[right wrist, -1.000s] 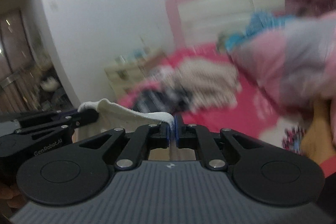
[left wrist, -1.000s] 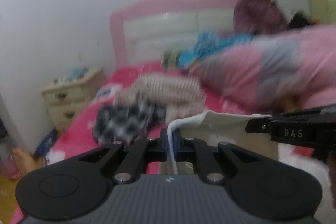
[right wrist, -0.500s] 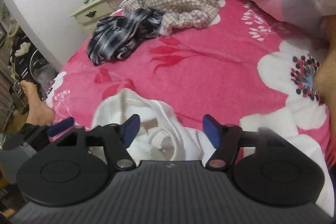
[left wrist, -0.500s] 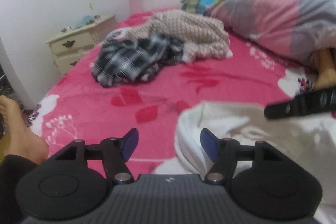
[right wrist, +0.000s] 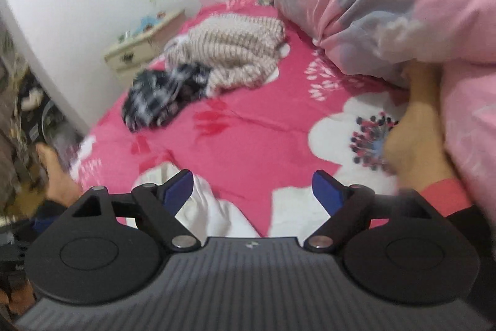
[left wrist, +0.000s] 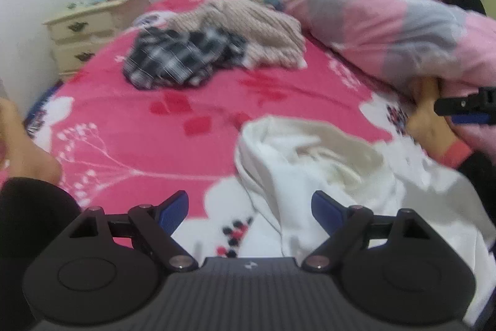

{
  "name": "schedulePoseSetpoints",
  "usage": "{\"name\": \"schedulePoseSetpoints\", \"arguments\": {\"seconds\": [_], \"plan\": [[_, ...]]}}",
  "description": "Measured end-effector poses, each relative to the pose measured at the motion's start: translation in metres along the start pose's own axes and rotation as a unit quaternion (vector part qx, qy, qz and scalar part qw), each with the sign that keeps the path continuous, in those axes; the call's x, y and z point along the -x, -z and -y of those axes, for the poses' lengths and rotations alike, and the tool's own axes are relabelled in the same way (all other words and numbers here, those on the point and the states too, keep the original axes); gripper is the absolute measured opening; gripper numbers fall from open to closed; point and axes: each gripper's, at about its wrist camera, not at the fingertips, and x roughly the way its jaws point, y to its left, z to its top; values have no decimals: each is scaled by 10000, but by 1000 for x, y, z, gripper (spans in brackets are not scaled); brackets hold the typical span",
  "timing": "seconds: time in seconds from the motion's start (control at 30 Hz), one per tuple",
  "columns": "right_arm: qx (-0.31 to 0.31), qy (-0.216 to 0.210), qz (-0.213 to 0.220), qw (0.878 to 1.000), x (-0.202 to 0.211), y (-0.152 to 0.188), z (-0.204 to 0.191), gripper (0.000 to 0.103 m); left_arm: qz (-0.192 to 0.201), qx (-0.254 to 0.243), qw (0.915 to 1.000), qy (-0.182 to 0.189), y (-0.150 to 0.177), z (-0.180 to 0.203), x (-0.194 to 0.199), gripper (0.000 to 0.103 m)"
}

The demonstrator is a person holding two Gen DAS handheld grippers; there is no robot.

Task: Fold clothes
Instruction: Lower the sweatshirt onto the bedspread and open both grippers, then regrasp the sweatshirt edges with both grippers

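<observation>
In the left wrist view, the left gripper [left wrist: 249, 207] has its jaws apart and opening, gripping nothing, above the crumpled white cotton garment [left wrist: 325, 163] lying lower right on the pink flowered bed cover [left wrist: 186, 101]. In the right wrist view, the right gripper [right wrist: 252, 190] likewise opens empty, the white garment [right wrist: 210, 207] lying lower left beneath its left jaw.

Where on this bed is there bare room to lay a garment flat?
Free: the pink bedspread between the white garment and the plaid garment. Crowded: the far end, with the plaid garment, beige knit and quilt.
</observation>
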Motion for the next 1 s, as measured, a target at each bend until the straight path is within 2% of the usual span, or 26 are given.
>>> {"name": "schedulePoseSetpoints", "arguments": {"seconds": [0.1, 0.2, 0.3, 0.33, 0.37, 0.4, 0.43, 0.47, 0.5, 0.57, 0.6, 0.7, 0.77, 0.83, 0.9, 1.0], "plan": [[592, -169, -546, 9966, -10, 1, -12, 84, -256, -188, 9988, 380, 6, 15, -13, 87], [922, -159, -823, 9922, -30, 10, -22, 84, -425, -323, 9963, 676, 12, 33, -25, 86], [879, -441, -1062, 9895, -53, 23, -27, 80, -580, -514, 9946, 689, 19, 51, -43, 72], [839, -515, -1152, 9885, -62, 28, -29, 78, -612, -607, 9944, 614, 22, 56, -50, 57], [836, -564, -1260, 9869, -70, 32, -32, 69, -642, -676, 9941, 561, 25, 59, -55, 44], [850, -612, -1372, 9850, -77, 36, -34, 60, -671, -625, 9941, 573, 26, 57, -56, 37], [887, -650, -1481, 9829, -83, 39, -36, 56, -700, -565, 9942, 590, 27, 54, -57, 21], [935, -683, -1587, 9805, -89, 43, -39, 41, -730, -506, 9942, 606, 29, 52, -58, 9], [1003, -657, -1648, 9790, -92, 45, -40, 24, -699, -419, 9952, 541, 26, 45, -51, 8], [1084, -575, -1568, 9800, -89, 43, -37, 10, -629, -242, 9969, 398, 21, 31, -38, 5], [1059, -519, -1416, 9829, -82, 39, -34, 8, -528, -231, 9980, 270, 16, 24, -27, 5], [1022, -244, -819, 9911, -55, 25, -24, 8, -276, -186, 9994, -62, 4, 3, 0, 5], [1150, 50, -376, 9926, -38, 17, -20, 7, -243, -99, 9995, -148, -5, -10, 8, 5], [1240, 280, -109, 9918, -31, 11, -16, 7, -227, -115, 9990, -356, -10, -17, 7, 5], [1338, 488, 52, 9898, -31, 8, -15, 7, -387, -300, 9983, -331, -10, -18, -1, 6], [1525, 720, -16, 9857, -43, 8, -12, 8, -857, -713, 9937, -140, -3, -9, -18, 21]]}}
